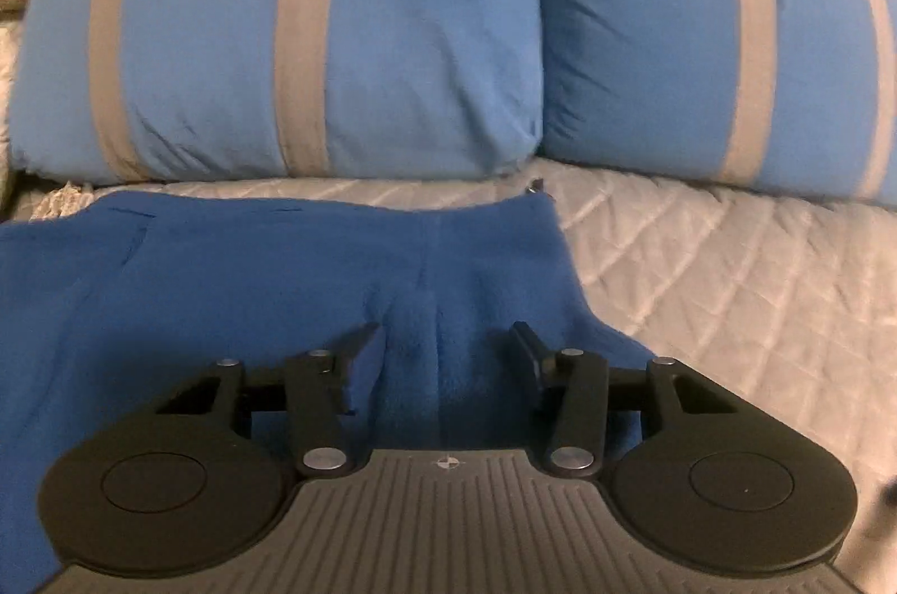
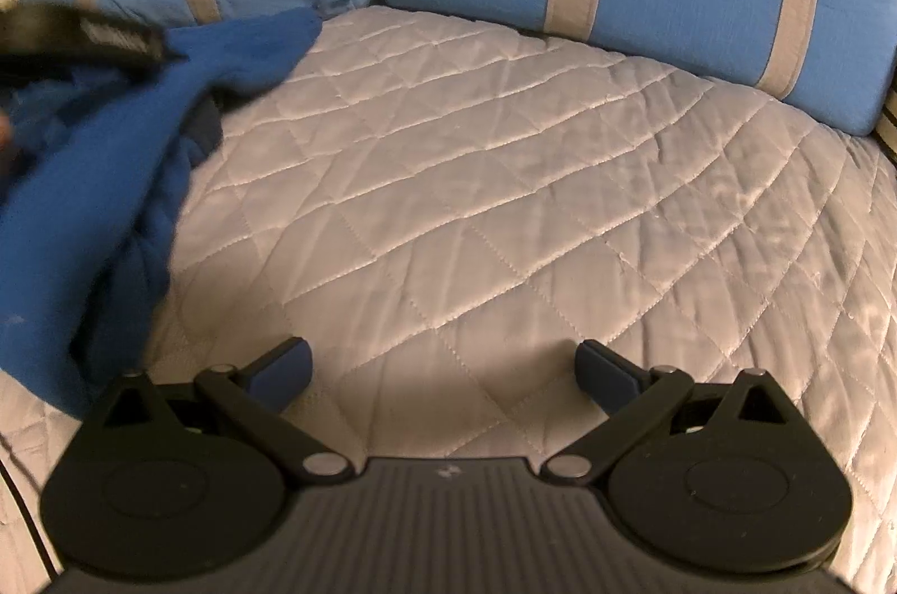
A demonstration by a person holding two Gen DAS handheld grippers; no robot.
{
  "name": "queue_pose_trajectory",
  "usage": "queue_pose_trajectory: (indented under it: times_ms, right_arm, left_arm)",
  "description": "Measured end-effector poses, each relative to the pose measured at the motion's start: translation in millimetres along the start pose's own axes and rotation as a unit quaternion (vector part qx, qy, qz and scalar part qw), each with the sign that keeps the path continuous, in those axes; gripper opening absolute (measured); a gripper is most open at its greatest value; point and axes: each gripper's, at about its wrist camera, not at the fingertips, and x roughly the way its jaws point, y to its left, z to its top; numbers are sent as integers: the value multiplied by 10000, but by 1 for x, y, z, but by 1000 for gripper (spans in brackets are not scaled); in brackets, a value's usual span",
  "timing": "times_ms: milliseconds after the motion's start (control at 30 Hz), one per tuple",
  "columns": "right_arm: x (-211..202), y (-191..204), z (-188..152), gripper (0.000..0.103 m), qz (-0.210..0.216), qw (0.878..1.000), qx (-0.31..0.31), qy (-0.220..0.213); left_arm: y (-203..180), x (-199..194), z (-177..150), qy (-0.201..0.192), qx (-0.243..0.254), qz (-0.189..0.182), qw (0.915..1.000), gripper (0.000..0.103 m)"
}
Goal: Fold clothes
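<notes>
Left hand-held gripper (image 1: pixel 443 358): fingers spread, a raised fold of the blue garment (image 1: pixel 235 291) between them, not pinched. Blue garment spreads from the fingers toward 9 o'clock over the grey quilted bed cover (image 1: pixel 729 269). Two blue pillows with grey stripes (image 1: pixel 314 33) stand at 12 o'clock. Right hand-held gripper (image 2: pixel 443 372): fingers spread wide above bare quilt, holding nothing. From the right wrist, the garment hangs bunched at 9 to 10 o'clock, a blurred black device (image 2: pixel 73 33) on it.
</notes>
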Motion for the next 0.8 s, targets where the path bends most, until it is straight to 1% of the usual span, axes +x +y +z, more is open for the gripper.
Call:
queue_pose_trajectory:
  times_ms: [67, 133, 233, 333, 400, 467, 567, 600, 733, 800]
  right_arm:
    - [1, 1, 2, 103, -15, 10000, 4, 59]
    - [2, 1, 4, 103, -26, 9999, 36, 105]
    - [2, 2, 4, 103, -43, 9999, 57, 103]
    - [1, 3, 5, 103, -51, 9999, 41, 112]
    - [0, 2, 7, 103, -34, 9999, 37, 158]
    - [-5, -1, 10, 103, 100, 9998, 134, 109]
    - [-24, -7, 12, 103, 251, 9981, 442, -337]
    - [-31, -8, 13, 103, 256, 9974, 481, -464]
    - [-51, -12, 15, 103, 334, 9941, 588, -852]
    - [-59, -11, 16, 103, 436, 9924, 556, -1009]
  left_arm:
    - [-6, 3, -1, -37, 212, 220, 9995, 39]
    - [-4, 5, 1, 50, 214, 278, 9994, 37]
    - [1, 5, 5, 41, 104, 220, 9997, 38]
    - [-2, -4, 1, -168, 57, 307, 9994, 40]
    - [-7, -13, -2, -274, 58, 471, 9985, 48]
    - [-5, -28, -5, -379, 42, 506, 9980, 62]
    - [2, -57, -20, -497, 311, 247, 9980, 71]
    - [4, -67, -27, -479, 468, 184, 9976, 73]
    - [12, -109, -55, -466, 845, -233, 9951, 74]
    - [15, -128, -62, -272, 907, -505, 9942, 75]
